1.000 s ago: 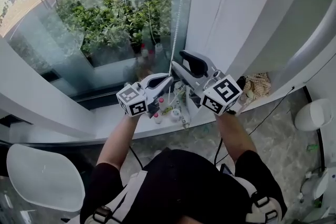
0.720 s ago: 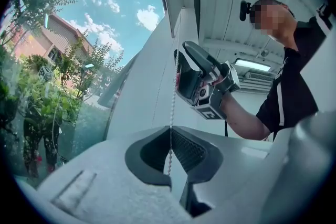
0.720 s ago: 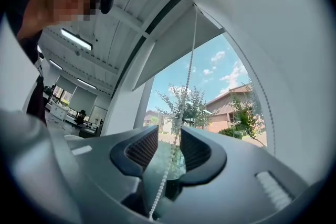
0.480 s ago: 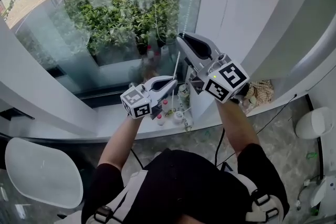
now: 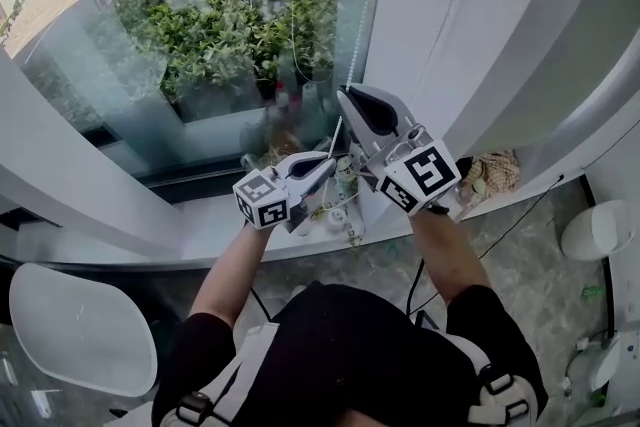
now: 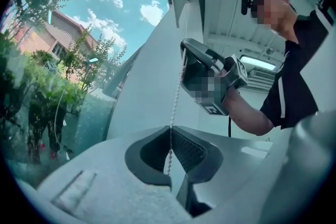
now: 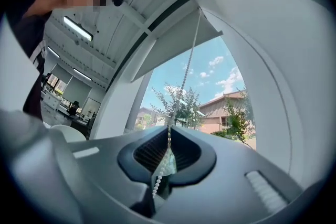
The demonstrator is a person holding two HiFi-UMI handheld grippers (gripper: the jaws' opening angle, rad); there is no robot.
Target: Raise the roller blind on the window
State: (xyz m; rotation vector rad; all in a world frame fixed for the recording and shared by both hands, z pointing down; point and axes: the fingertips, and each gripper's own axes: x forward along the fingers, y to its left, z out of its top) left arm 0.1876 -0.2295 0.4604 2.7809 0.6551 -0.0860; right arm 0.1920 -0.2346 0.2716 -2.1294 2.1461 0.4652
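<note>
Two grips sit on the bead chain [image 7: 188,63] beside the window [image 5: 200,45]: the left gripper [image 6: 170,132] is clamped on it low down, while the right gripper [image 7: 169,132] has just been closing its jaws and pinches it higher, ready, I judge, for the next pull.

Bead chain [image 7: 184,68]: white, thin, taut; ran near upright beside the window frame.
Roller blind [image 7: 173,47]: white; sat high, glass below uncovered.
</note>
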